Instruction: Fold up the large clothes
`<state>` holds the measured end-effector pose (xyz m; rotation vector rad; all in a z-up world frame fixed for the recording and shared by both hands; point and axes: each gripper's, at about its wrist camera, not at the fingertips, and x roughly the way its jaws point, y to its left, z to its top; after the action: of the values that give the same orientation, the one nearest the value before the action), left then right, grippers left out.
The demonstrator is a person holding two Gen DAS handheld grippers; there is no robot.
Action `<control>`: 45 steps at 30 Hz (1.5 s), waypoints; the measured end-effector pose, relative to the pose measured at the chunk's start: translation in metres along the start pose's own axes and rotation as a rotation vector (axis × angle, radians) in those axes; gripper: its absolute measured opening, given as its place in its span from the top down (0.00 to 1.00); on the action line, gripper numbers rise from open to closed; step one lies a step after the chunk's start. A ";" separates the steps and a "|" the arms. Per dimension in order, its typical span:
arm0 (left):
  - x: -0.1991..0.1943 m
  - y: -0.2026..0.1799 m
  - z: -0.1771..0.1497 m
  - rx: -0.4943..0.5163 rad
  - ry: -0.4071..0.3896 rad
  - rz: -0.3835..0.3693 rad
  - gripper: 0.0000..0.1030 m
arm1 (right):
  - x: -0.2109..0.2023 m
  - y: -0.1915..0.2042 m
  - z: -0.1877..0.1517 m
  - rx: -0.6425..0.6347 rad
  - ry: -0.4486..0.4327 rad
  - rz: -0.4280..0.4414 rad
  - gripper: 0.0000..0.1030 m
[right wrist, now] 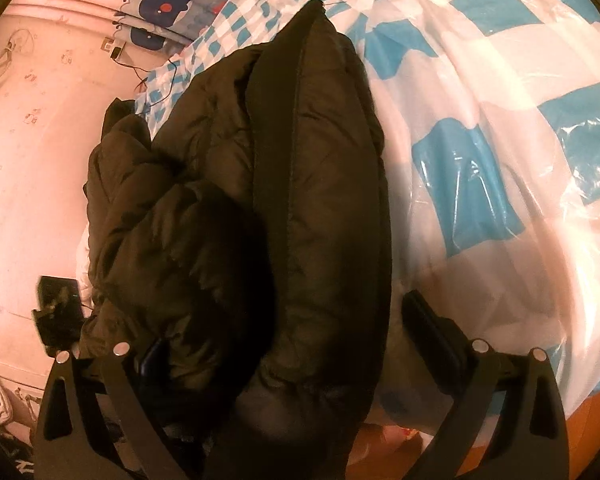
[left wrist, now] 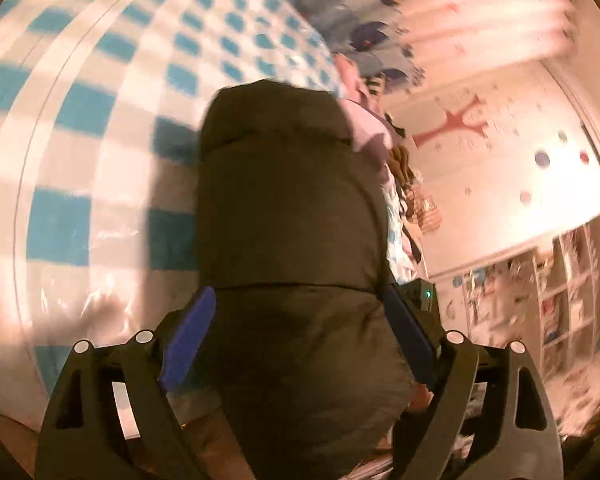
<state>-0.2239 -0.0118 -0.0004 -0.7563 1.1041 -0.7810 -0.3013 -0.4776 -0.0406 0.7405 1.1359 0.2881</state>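
Nearest, the left gripper (left wrist: 300,336) is standing wide, its blue pads (left wrist: 188,336) flanking the dark quilted puffer jacket (left wrist: 288,200) without visibly pressing it, apparently letting the folded part settle. The right gripper (right wrist: 284,340) is straddling the same jacket; its right finger is standing clear of the cloth, its left pad is hidden, so a grip cannot be told. The jacket is lying bunched along the near edge of the bed, on a blue-and-white checked cover (right wrist: 480,128) under clear plastic. Beyond, whale-print bedding (left wrist: 364,36) is meeting the wall.
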 end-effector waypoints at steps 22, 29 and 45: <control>0.076 -0.003 -0.019 0.064 0.157 0.073 0.07 | 0.003 0.003 -0.005 0.003 -0.032 -0.018 0.05; 0.067 -0.053 -0.016 0.254 0.075 0.156 0.15 | 0.015 0.045 -0.018 -0.088 -0.130 -0.041 0.05; -0.103 0.057 0.061 0.177 -0.207 0.447 0.25 | 0.183 0.260 0.034 -0.497 0.014 -0.181 0.06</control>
<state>-0.1821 0.1130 0.0167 -0.4069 0.9545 -0.4032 -0.1547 -0.1972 0.0088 0.1962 1.0770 0.4030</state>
